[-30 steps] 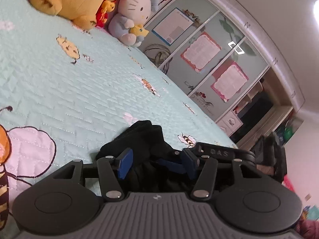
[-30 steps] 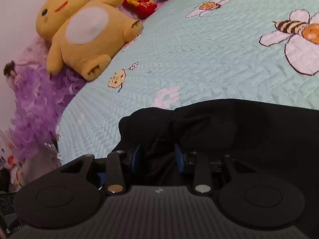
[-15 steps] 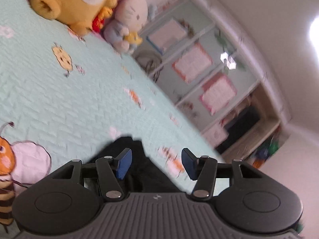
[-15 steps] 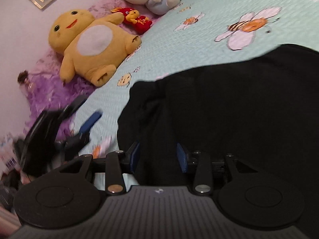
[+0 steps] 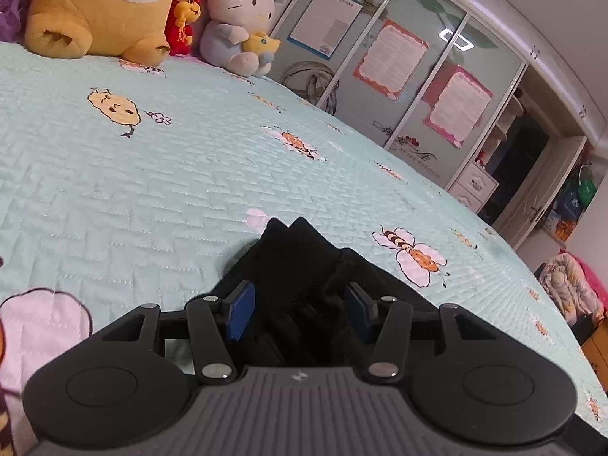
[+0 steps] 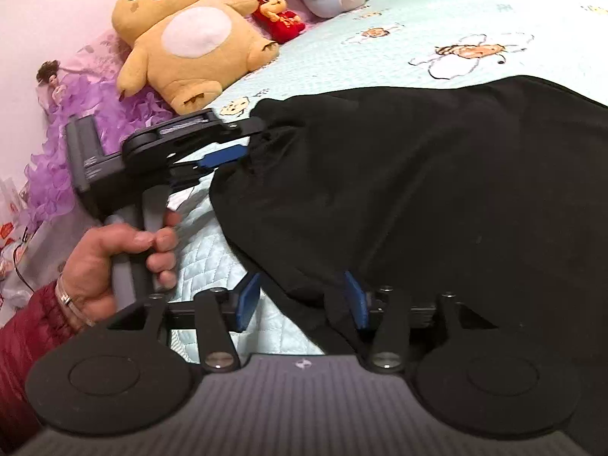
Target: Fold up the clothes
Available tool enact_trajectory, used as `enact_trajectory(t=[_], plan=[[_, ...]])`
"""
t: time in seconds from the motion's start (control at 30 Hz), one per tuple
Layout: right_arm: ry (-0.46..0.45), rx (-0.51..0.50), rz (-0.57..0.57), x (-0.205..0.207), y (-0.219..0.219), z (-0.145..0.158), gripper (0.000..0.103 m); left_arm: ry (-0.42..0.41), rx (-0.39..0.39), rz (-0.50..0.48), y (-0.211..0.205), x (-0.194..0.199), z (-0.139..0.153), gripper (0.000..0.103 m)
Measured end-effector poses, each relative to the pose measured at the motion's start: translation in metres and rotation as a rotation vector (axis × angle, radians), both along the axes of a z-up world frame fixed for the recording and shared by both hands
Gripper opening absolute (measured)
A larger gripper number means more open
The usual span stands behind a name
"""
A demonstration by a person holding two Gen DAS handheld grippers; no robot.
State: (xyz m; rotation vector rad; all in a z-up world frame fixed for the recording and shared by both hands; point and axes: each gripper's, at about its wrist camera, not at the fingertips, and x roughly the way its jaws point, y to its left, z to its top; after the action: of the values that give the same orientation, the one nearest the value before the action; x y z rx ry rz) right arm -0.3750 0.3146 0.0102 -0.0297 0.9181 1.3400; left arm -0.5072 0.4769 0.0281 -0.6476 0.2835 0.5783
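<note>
A black garment lies spread on the mint quilted bedcover. In the left wrist view one corner of the garment bunches up between the wide-apart blue pads of my left gripper, which is open. The right wrist view shows that same left gripper side-on at the garment's far corner, with a hand on its handle. My right gripper is open too, and the garment's near edge drapes down between its fingers and over the right pad.
A big yellow plush, a small red plush and a white cat plush sit along the head of the bed. Purple frill lines the bed's left edge. A mirrored wardrobe stands beyond the bed's far side.
The left gripper swung up off the garment, then came back down over its corner. The right gripper drew back and its jaws widened; the left gripper and hand came into its view.
</note>
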Motion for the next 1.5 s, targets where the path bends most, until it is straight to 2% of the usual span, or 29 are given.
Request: enact_trajectory(t=[0.07,0.23,0.3,0.37,0.53,0.63,0.7,0.77,0.83,0.9,0.93,1.03,1.13,1.2,1.27,1.4,1.5], plan=[[-0.002,0.006,0.003,-0.001,0.000,0.000,0.054,-0.027,-0.020,0.010,0.002,-0.005,0.004,0.055],[0.008,0.023,0.007,0.001,-0.001,-0.003,0.054,-0.094,0.038,0.045,-0.030,-0.038,0.021,0.060],[-0.004,0.021,0.012,-0.001,0.000,-0.003,0.054,-0.059,-0.026,0.091,-0.039,-0.047,0.015,0.059],[-0.013,0.020,0.015,-0.003,0.000,-0.002,0.055,-0.073,-0.068,0.094,-0.043,-0.052,0.008,0.058],[-0.018,0.015,0.013,-0.005,0.002,-0.001,0.056,-0.093,-0.079,0.078,-0.037,-0.048,0.008,0.058],[-0.022,0.014,0.017,-0.007,0.004,0.000,0.064,-0.101,-0.085,0.067,-0.033,-0.045,0.008,0.058],[-0.037,0.012,0.028,-0.011,0.006,0.000,0.070,-0.071,-0.084,0.043,-0.032,-0.040,0.007,0.060],[-0.062,0.000,0.039,-0.015,0.009,0.002,0.074,-0.044,-0.086,0.020,-0.031,-0.035,0.005,0.074],[-0.082,-0.014,0.049,-0.019,0.011,0.004,0.075,-0.032,-0.106,0.003,-0.029,-0.032,0.003,0.069],[-0.078,-0.022,0.048,-0.019,0.011,0.008,0.074,-0.020,-0.126,-0.014,-0.028,-0.030,0.000,0.069],[-0.062,-0.020,0.038,-0.018,0.008,0.010,0.074,-0.016,-0.127,-0.015,-0.029,-0.029,0.000,0.068],[-0.013,0.007,-0.012,-0.011,-0.009,0.018,0.074,-0.016,-0.033,0.050,-0.044,-0.041,0.020,0.068],[0.038,0.054,-0.093,-0.001,-0.044,0.025,0.074,-0.059,0.020,0.072,-0.063,-0.051,0.037,0.068],[0.083,0.073,-0.168,0.010,-0.074,0.026,0.074,-0.074,0.040,0.005,-0.076,-0.045,0.043,0.068],[0.161,0.101,-0.249,0.023,-0.105,0.022,0.074,-0.055,0.041,-0.091,-0.085,-0.028,0.042,0.070],[0.324,0.167,-0.431,0.049,-0.166,0.006,0.074,0.034,-0.068,-0.122,-0.090,0.001,0.026,0.064],[0.377,0.229,-0.524,0.064,-0.196,0.002,0.074,0.013,-0.010,-0.147,-0.096,0.012,0.037,0.065]])
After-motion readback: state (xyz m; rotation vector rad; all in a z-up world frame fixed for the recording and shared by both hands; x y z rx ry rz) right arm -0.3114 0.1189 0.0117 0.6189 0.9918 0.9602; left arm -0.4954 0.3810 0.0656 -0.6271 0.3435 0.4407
